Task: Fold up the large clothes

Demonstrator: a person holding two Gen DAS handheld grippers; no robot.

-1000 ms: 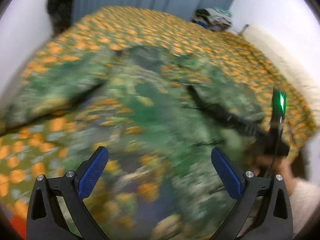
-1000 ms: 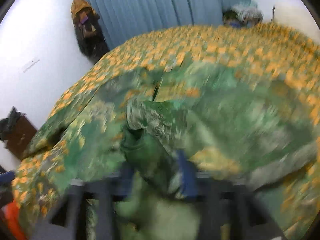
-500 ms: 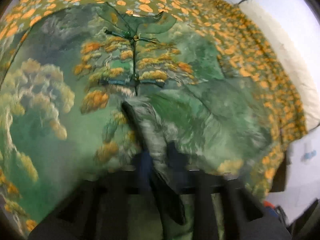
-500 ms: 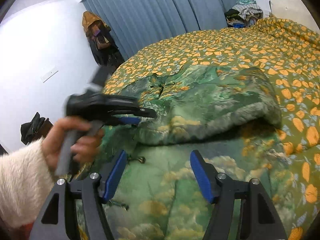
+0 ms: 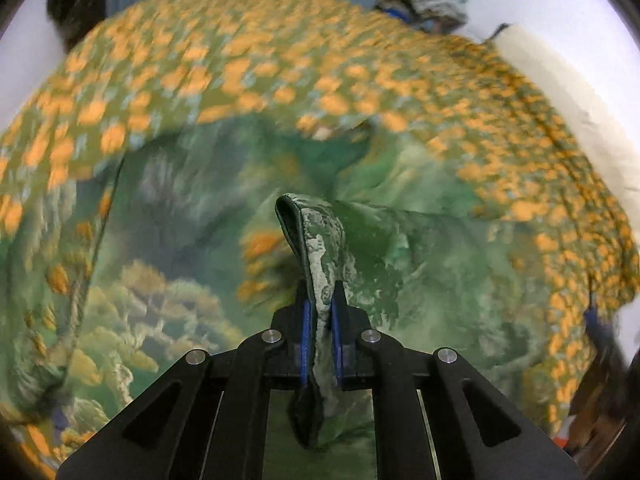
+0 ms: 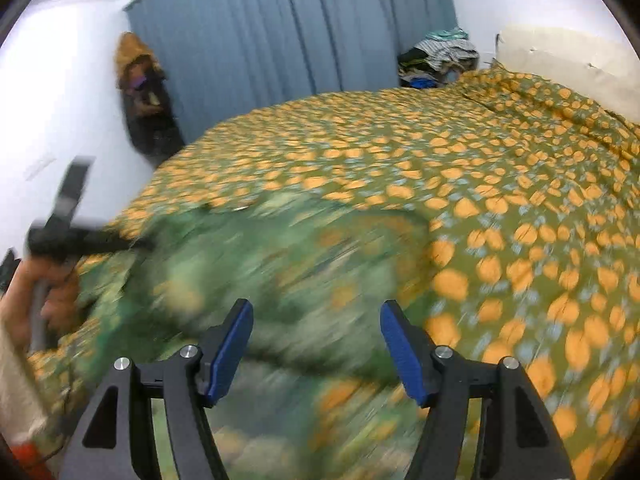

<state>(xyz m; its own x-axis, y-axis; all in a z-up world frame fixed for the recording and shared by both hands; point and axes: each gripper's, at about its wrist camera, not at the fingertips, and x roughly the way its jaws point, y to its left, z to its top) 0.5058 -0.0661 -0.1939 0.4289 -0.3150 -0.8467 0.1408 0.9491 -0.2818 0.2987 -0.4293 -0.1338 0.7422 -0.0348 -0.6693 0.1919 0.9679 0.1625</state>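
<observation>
A large green garment [image 5: 168, 264] with a tree and cloud print lies on the bed. My left gripper [image 5: 320, 312] is shut on a folded edge of it [image 5: 316, 236] and holds that edge lifted above the rest. In the right wrist view the garment [image 6: 280, 272] is blurred, and my right gripper [image 6: 316, 344] is open and empty above its near part. The left gripper [image 6: 72, 236] and the hand holding it show at the left of that view.
The bed cover [image 6: 500, 200] is olive with orange flowers. A blue curtain [image 6: 288, 28] hangs behind the bed. A clothes pile [image 6: 440, 60] lies at the far corner. A cream headboard [image 6: 560, 60] is at the right. Dark clothes [image 6: 140, 92] hang on the left wall.
My left gripper went from open to shut on the garment's edge and has lifted it. My right gripper let go of the garment and is now open, swinging right.
</observation>
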